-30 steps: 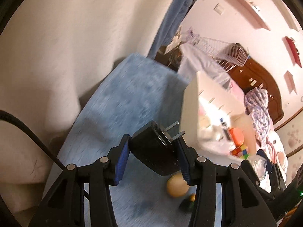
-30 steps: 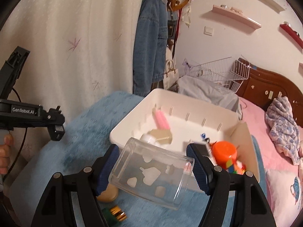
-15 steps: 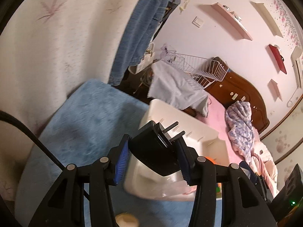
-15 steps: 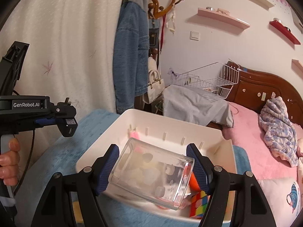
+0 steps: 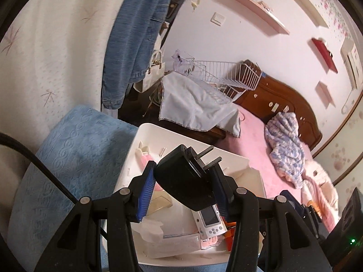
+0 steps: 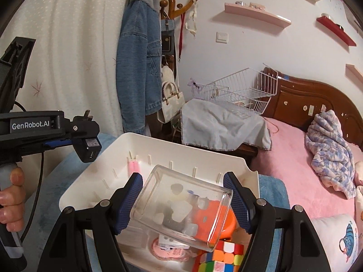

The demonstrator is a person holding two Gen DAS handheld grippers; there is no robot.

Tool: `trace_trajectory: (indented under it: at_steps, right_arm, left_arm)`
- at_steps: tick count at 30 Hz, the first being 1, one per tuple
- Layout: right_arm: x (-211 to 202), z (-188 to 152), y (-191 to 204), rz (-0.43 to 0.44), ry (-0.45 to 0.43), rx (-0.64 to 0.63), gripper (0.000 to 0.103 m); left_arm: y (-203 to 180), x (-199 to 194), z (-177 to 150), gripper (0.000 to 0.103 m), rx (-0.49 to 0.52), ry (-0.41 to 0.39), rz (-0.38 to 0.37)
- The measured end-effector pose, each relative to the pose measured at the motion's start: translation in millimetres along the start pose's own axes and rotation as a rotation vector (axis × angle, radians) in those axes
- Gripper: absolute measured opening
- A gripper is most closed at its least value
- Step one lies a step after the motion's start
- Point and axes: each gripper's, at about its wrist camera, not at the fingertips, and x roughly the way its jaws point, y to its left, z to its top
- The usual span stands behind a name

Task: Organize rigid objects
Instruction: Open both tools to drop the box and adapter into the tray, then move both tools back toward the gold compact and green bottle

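Note:
My left gripper (image 5: 183, 188) is shut on a black plug adapter (image 5: 183, 181), prongs pointing up and away, held above the white bin (image 5: 158, 133). In the right wrist view the same adapter (image 6: 87, 145) hangs at the bin's left edge. My right gripper (image 6: 183, 201) is shut on a clear glass container (image 6: 181, 206), tilted, over the white bin (image 6: 158, 145). The bin holds a pink item (image 6: 133, 166), an orange cup (image 6: 226, 222), a colour cube (image 6: 217, 258) and a white handheld device (image 5: 211, 222).
The bin sits on a blue textured cloth (image 5: 74, 149). A white curtain (image 6: 68, 45) hangs on the left. A denim jacket (image 6: 136, 68) hangs on a coat stand. A white wire basket (image 6: 245, 86) and a pink bed (image 6: 306, 170) lie behind.
Both grippers have lifted and moved forward over the bin with their objects. The round tan item and small dark item on the cloth have dropped out of view.

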Motion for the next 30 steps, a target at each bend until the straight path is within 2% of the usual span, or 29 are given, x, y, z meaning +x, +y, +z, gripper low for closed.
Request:
trace_trajectory:
  at_steps: [4,6,7,9,13,30]
  right_arm:
    - [4.2,-1.5,-6.4,0.008,0.016,0.009,0.075]
    - [4.7,-1.7,-8.0,0.013,0.020,0.021,0.080]
    - [4.8,-1.5,-8.8,0.017,0.022,0.028,0.082]
    - [3.7,-1.3,-8.6,0.030,0.025,0.041,0.082]
    - [1.9,0.8,-5.5,0.037,0.030,0.042,0.082]
    - [-31.1,-1.3,31.0,0.009,0.002,0.027,0.082]
  left_arm:
    - [-10.5,3.1,-1.9,0.051,0.032,0.013,0.029]
    - [-13.4,2.9,-2.8,0.053,0.045,0.009,0.052]
    - [-14.1,2.6,-2.8,0.056,0.050,0.007,0.063]
    - [-12.8,-0.2,-2.5,0.070,0.053,-0.003,0.077]
    - [-7.1,-9.7,1.8,0.078,0.039,-0.024,0.071]
    - [16.4,-57.6,-2.6,0.079,0.061,-0.058,0.085]
